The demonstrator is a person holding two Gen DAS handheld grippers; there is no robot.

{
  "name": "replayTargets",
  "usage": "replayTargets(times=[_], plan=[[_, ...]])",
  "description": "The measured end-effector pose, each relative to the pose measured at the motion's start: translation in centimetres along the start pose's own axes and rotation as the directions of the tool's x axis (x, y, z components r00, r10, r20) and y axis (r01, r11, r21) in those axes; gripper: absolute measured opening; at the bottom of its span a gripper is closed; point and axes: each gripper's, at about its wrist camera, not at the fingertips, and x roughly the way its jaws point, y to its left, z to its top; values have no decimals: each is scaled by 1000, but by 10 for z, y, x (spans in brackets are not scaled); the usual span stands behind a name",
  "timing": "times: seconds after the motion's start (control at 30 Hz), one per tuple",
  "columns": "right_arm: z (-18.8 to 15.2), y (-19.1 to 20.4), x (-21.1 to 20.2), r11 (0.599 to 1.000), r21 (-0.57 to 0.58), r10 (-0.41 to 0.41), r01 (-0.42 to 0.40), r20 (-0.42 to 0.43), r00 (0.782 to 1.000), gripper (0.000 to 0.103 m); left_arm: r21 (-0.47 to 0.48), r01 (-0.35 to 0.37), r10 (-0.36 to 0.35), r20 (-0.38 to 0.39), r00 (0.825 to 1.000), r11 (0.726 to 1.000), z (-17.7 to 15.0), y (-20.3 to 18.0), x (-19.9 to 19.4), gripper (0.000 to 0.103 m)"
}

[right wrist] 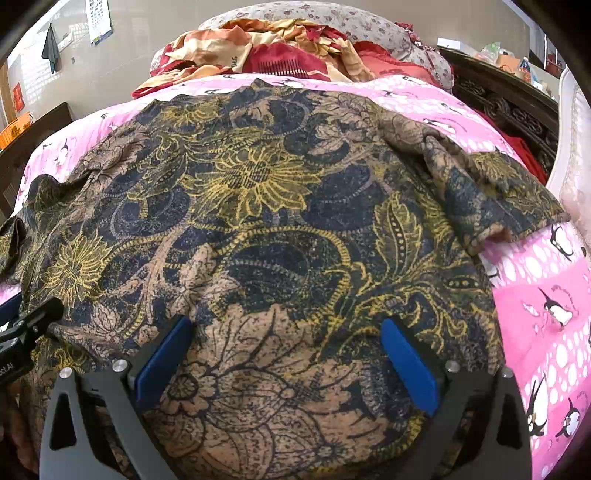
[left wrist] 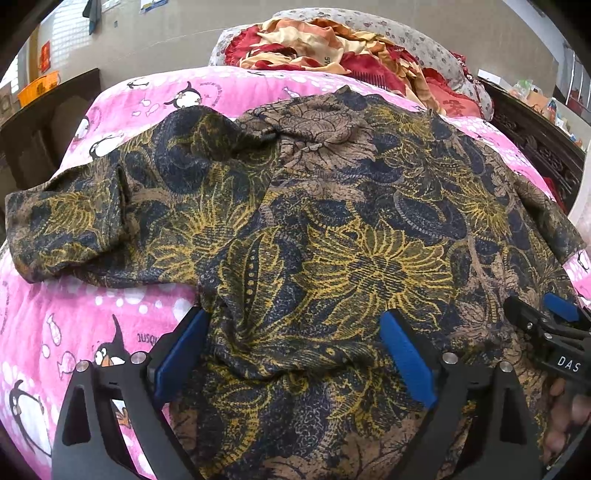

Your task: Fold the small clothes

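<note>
I see a floral blouse (left wrist: 314, 229) spread out flat on the bed, on top of a pink penguin blanket (left wrist: 74, 332). The blouse is dark blue and brown with yellow flowers, and its collar end points away from me.

My left hand-held gripper (left wrist: 295, 354) stands wide apart and grasps nothing. Its two blue pads (left wrist: 406, 362) are low over the near part of the blouse. The cloth passes between them, a little wrinkled, but the pads do not press on it. The left pad sits just at the side edge of the blouse, where the pink blanket begins. One sleeve (left wrist: 66, 229) lies stretched out ahead and to the left of this gripper.

My right hand-held gripper (right wrist: 286, 358) is also released, with the jaws far apart over the brown lower part of the blouse and nothing pinched between them. The other sleeve (right wrist: 491, 192) lies ahead and to the right of it, with its cuff on the blanket.

The two grippers are near each other, side by side at the hem end. Far ahead of both, beyond the blouse, a red and cream quilt (right wrist: 280, 51) is piled against a flowered pillow (right wrist: 369, 22).
</note>
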Motion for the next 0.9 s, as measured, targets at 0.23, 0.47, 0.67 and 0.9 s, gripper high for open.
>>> replayTargets(times=[0.23,0.47,0.67,0.9], plan=[[0,0,0,1000,-1,-1,1,0,1000,103,-1,2,-2,1,1000,1000,0,0,-1,78],[1,-1,0,1000,-2,-2,2,0,1000,103,-2,2,-2,0,1000,1000,-1,0,-1,78],[1,-1,0,1000,-4,-6,6,1,1000,103,-3,3,-3,0,1000,1000,-1,0,-1,78],[0,-1,0,1000,-6,-8,8,2,1000,103,-45,56,-56,11,998,997,-2,9,-4,78]])
